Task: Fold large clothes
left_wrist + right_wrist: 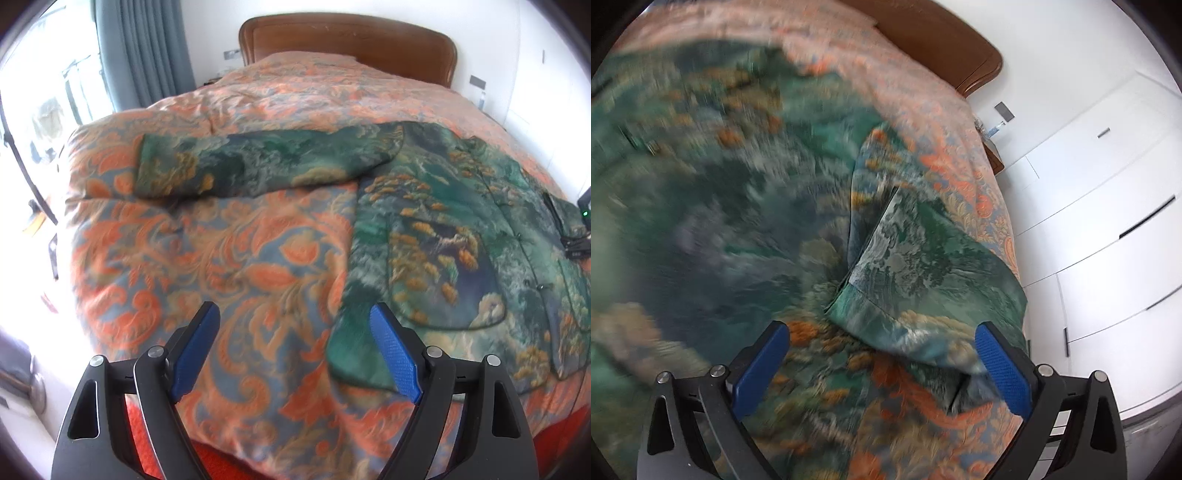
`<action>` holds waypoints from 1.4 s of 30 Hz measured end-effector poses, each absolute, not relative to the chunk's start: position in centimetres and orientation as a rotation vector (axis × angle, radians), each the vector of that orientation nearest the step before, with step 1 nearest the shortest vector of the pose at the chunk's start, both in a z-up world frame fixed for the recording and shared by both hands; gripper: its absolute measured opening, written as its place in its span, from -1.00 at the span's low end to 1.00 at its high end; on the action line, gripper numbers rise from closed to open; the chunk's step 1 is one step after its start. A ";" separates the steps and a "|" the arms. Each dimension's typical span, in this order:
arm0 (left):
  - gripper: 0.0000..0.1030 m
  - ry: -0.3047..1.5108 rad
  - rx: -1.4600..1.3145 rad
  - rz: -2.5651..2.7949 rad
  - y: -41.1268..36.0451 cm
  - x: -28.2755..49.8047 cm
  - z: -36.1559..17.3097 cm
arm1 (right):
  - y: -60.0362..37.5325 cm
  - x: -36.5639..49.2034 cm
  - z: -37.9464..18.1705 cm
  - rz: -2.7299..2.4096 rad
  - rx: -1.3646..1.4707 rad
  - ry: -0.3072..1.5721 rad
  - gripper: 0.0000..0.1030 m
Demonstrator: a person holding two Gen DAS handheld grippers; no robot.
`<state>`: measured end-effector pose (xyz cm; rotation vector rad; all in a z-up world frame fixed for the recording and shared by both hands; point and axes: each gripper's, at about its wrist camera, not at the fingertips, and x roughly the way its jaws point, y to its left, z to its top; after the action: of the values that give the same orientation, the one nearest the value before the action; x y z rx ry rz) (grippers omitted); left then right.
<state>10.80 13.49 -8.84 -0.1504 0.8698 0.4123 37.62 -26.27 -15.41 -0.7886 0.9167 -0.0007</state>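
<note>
Jacket [436,206]: spread flat on the bedspread [221,258], one sleeve stretched out sideways.
Left gripper [291,325]: jaws wide apart, empty, above bare bedspread; jacket's near hem corner beside its right finger.
Right gripper [882,343]: jaws apart, empty, over the jacket's other sleeve [923,266].

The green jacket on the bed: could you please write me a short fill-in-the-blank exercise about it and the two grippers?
1. The green jacket lies spread on a bedspread patterned mainly in ____.
2. In the left wrist view, one sleeve stretches out toward the ____ of the picture.
3. The left gripper has its jaws ____, with nothing between them.
4. Behind the bed stands a brown wooden ____.

Missing words: orange; left; open; headboard
</note>
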 end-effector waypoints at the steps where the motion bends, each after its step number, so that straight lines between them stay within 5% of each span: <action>1: 0.65 0.873 -0.153 0.422 13.7 10.5 -9.0 | -26.3 38.1 -16.3 -0.017 -0.823 0.920 0.97; 2: 0.65 0.876 -0.157 0.435 14.0 10.3 -9.3 | -26.6 38.6 -17.0 -0.038 -0.846 0.920 0.95; 3: 0.65 0.880 -0.162 0.447 14.3 10.0 -9.5 | -26.9 38.9 -17.1 -0.051 -0.836 0.917 0.59; 4: 0.65 0.886 -0.172 0.456 14.6 10.0 -9.7 | -27.5 39.1 -16.9 -0.053 -0.807 0.919 -0.14; 5: 0.65 0.889 -0.186 0.462 14.9 9.9 -9.8 | -28.3 39.2 -16.5 -0.038 -0.752 0.932 -0.45; 10: 0.65 0.882 -0.227 0.454 15.1 10.1 -10.1 | -33.5 37.2 -10.4 -0.095 -0.454 0.801 -0.67; 17: 0.65 0.873 -0.219 0.410 13.5 11.1 -9.8 | -44.3 31.5 -3.1 -0.261 -0.158 0.648 -0.67; 24: 0.65 0.884 -0.209 0.412 13.4 11.2 -10.1 | -54.6 27.2 -5.3 -0.433 0.062 0.725 -0.67; 26: 0.65 0.889 -0.216 0.419 13.8 11.2 -10.3 | -57.2 25.7 -7.2 -0.472 0.132 0.768 -0.53; 28: 0.65 0.899 -0.222 0.424 14.3 11.2 -10.6 | -58.3 24.4 -8.6 -0.514 0.149 0.787 0.01; 42: 0.75 1.014 -0.365 0.155 15.1 14.6 -15.7 | -49.6 16.8 -11.9 -0.086 0.266 0.864 0.19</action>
<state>14.60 15.15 -15.68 -0.3646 1.0137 0.1550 16.77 -49.55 -11.93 0.2663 0.8635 -0.0861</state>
